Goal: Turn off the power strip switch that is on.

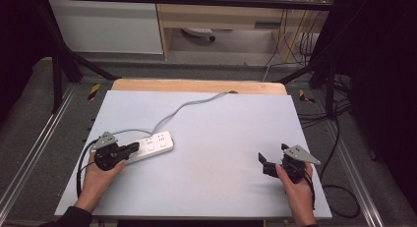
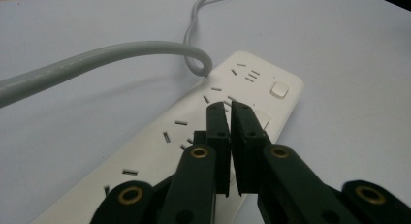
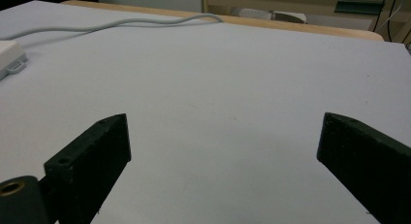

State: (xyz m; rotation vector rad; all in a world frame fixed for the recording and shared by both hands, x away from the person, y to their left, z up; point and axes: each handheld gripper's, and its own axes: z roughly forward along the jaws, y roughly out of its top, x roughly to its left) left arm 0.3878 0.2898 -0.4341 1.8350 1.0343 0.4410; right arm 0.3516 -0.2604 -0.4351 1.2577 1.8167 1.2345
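Observation:
A white power strip lies on the left part of the pale mat, and its grey cable runs off toward the far edge. My left gripper hovers low over the near end of the strip. In the left gripper view its jaws stand almost together with nothing between them, just above the socket slots. The cable curls past the strip's far end. On the right side of the mat my right gripper sits wide open, and nothing lies between its jaws.
The mat covers a wooden table inside a black frame. In the right gripper view the strip's end and its cable lie far to the left. Loose cables hang off the right edge.

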